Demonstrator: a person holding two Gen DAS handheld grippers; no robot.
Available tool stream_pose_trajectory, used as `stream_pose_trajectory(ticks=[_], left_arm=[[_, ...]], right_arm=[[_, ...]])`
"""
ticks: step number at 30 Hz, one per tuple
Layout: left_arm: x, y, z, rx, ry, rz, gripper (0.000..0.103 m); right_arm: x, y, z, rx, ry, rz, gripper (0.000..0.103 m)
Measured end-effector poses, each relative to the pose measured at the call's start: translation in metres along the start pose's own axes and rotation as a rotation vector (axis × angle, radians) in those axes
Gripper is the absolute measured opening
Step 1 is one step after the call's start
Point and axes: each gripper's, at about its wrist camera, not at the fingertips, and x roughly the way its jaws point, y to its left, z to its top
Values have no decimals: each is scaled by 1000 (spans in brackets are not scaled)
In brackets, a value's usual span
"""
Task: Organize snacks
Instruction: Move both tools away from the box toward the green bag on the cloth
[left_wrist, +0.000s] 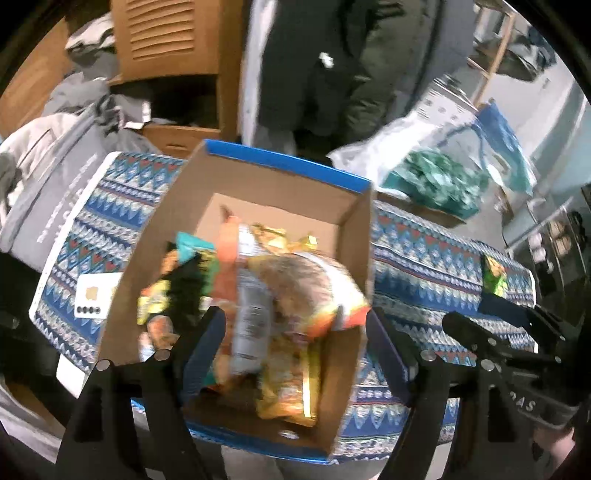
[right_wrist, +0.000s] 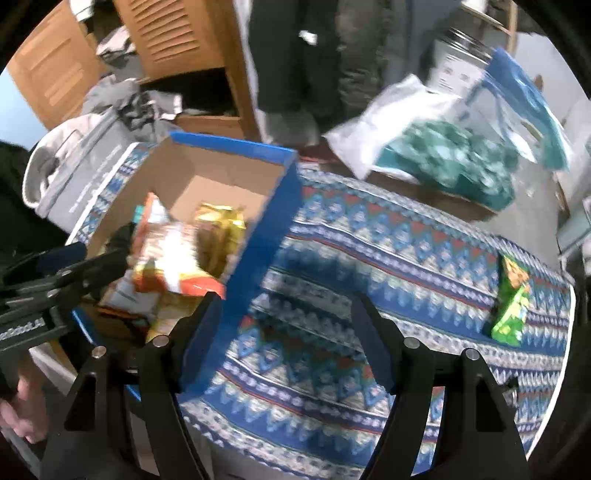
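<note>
A cardboard box with blue outer walls stands on the patterned table and holds several snack packs, with an orange and white chip bag on top. My left gripper is open just above the box, and the bag lies between its fingers without being clamped. The box also shows in the right wrist view. My right gripper is open and empty over the cloth, just right of the box. A green snack bag lies at the table's far right; it also shows in the left wrist view.
A blue patterned cloth covers the table. A white card lies left of the box. A clear bag with green wrapped items sits behind the table. Grey clothes pile at the left. Wooden louvred doors stand behind.
</note>
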Motion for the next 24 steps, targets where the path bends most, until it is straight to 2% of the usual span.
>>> stream_pose_trajectory(ticks=[5, 12, 19, 24], left_arm=[[5, -37, -7, 59, 21, -32, 80], [18, -84, -21, 148, 57, -30, 80], [30, -120, -33, 211, 81, -31, 80], [40, -141, -41, 241, 99, -41, 80]], right_arm=[[-5, -39, -17, 68, 8, -25, 73], [-17, -91, -41, 153, 2, -72, 73], [-30, -139, -63, 257, -7, -115, 73], [-35, -173, -81, 346, -4, -184, 74]])
